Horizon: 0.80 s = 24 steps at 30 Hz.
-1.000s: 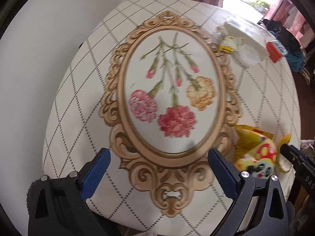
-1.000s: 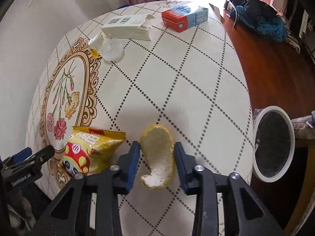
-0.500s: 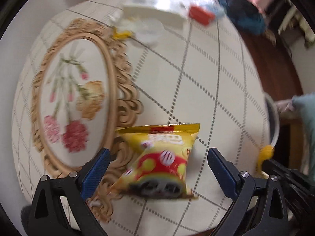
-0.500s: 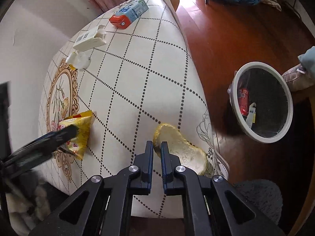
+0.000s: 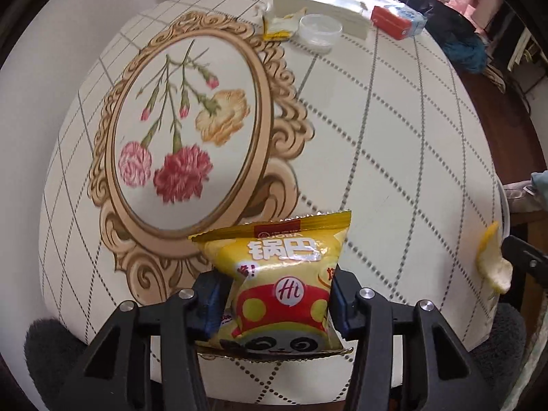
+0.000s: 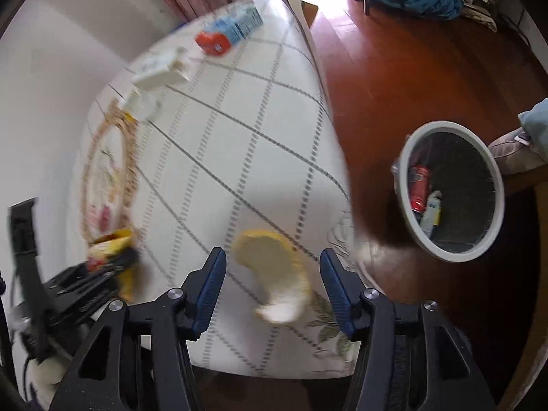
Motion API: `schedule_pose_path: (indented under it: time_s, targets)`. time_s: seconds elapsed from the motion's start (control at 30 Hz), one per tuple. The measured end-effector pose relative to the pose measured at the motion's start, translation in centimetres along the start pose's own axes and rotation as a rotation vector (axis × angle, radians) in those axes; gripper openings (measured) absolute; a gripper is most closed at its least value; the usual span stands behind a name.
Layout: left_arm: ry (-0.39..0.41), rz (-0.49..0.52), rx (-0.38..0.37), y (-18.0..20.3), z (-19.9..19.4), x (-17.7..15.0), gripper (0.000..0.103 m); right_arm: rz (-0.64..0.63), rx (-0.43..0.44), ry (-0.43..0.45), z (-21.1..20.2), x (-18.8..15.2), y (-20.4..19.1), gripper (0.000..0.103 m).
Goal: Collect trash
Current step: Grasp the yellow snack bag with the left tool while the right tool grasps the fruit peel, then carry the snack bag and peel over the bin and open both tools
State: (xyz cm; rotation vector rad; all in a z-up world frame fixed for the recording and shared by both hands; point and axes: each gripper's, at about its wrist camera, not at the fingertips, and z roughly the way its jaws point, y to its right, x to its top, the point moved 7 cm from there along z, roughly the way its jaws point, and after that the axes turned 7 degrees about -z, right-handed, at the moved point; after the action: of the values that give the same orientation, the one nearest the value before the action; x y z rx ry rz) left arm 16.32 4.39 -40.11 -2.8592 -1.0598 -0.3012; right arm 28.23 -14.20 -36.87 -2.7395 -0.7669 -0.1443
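My left gripper (image 5: 275,301) is shut on a yellow snack bag (image 5: 281,274) with a panda print, at the table's near edge. The bag also shows blurred in the right wrist view (image 6: 113,250). My right gripper (image 6: 274,287) is open, with a yellow fruit peel (image 6: 274,274) loose between its fingers over the table's corner. The peel also shows in the left wrist view (image 5: 491,263). A white-rimmed trash bin (image 6: 452,191) stands on the floor to the right, with a red can and other trash inside.
A white box (image 5: 325,3), a clear plastic lid (image 5: 320,29), a torn yellow wrapper (image 5: 279,29) and a red-and-blue carton (image 5: 397,22) lie at the table's far end. The tablecloth (image 5: 394,137) has a flower medallion. The wooden floor (image 6: 428,68) lies right of the table.
My left gripper closed on the snack bag. My right gripper opened from pinching the peel, and the peel now sits loose between its fingers.
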Motion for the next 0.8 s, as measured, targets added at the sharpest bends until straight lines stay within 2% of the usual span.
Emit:
schedule_pose_path:
  time_s: [0.07, 0.1, 0.2, 0.27, 0.37, 0.4, 0.6, 0.8]
  targets:
    - [0.014, 0.002, 0.007, 0.0, 0.1, 0.1, 0.046, -0.018, -0.014, -0.020, 1.1, -0.4, 0.1, 0.057]
    - [0.017, 0.006, 0.011, 0.1, 0.3, 0.4, 0.046, -0.034, -0.029, -0.030, 1.7, -0.7, -0.1, 0.043]
    - [0.028, 0.013, 0.017, 0.1, 0.4, 0.3, 0.046, -0.092, -0.080, -0.006, 2.0, -1.2, -1.0, 0.021]
    - [0.029, 0.010, 0.015, -0.1, -0.1, 0.4, 0.046, -0.101, -0.100, 0.009, 2.1, -1.3, -1.4, 0.020]
    - [0.031, 0.016, 0.018, 0.4, -0.8, -0.2, 0.046, -0.091, -0.100, 0.029, 2.2, -1.4, -1.9, 0.012]
    - [0.033, 0.017, 0.020, 1.0, -1.6, -1.4, 0.046, -0.089, -0.095, 0.035, 2.0, -1.4, -2.2, 0.009]
    - [0.057, 0.035, 0.013, 1.4, -3.1, -1.2, 0.043, -0.076, -0.066, 0.067, 0.8, -0.7, -3.4, 0.007]
    - [0.138, 0.053, -0.039, 3.2, -7.8, 0.4, 0.043, -0.047, -0.025, 0.149, -3.0, 0.7, -3.6, 0.007]
